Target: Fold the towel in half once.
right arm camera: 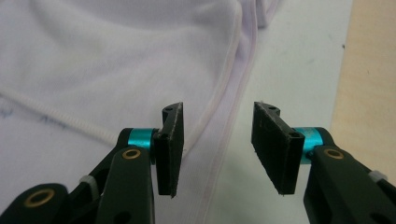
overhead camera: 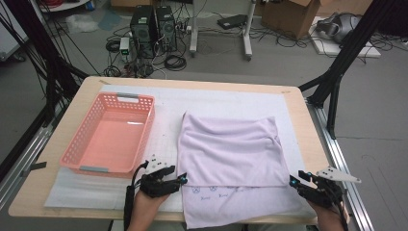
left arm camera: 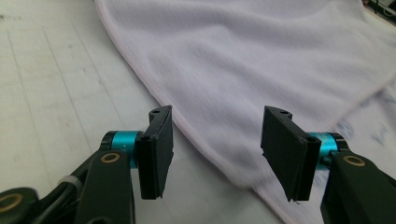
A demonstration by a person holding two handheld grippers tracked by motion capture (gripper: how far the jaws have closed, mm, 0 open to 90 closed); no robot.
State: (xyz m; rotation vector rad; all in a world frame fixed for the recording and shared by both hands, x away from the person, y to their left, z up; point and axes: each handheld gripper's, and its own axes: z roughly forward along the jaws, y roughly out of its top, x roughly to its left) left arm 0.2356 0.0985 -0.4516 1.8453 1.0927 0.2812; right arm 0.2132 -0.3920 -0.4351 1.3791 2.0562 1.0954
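Pale lilac towel [overhead camera: 230,151] lies flat on the white mat [overhead camera: 168,122], centre-right of the desk [overhead camera: 298,115]. It's folded once: top layer's fold edge runs across near the person's side, w/ a strip of lower layer sticking out below it, faint blue print on that strip. Near edge of the lower layer reaches the desk's front edge. A few soft creases run across the top layer.

Left hand-held gripper [overhead camera: 184,179] sits just at the towel's near-left corner area, by the fold edge. In the left gripper view [left arm camera: 217,144] its jaws stand apart, released; towel hem [left arm camera: 187,122] passes under the gap, pads not pressing on it. Cloth lies on the mat below, not lifted.

Right hand-held gripper [overhead camera: 294,180] is at the towel's near-right side, by the right end of the fold. In the right gripper view [right arm camera: 217,147] jaws also released, apart; the doubled pink-trimmed hem [right arm camera: 229,88] runs below the gap, nothing pinched. Bare desk wood at that view's right.

Both hands come in from the bottom edge, one each side of the towel.

Pink plastic basket [overhead camera: 77,144] stands left of the towel, on the mat, apart from it, w/ nothing inside.
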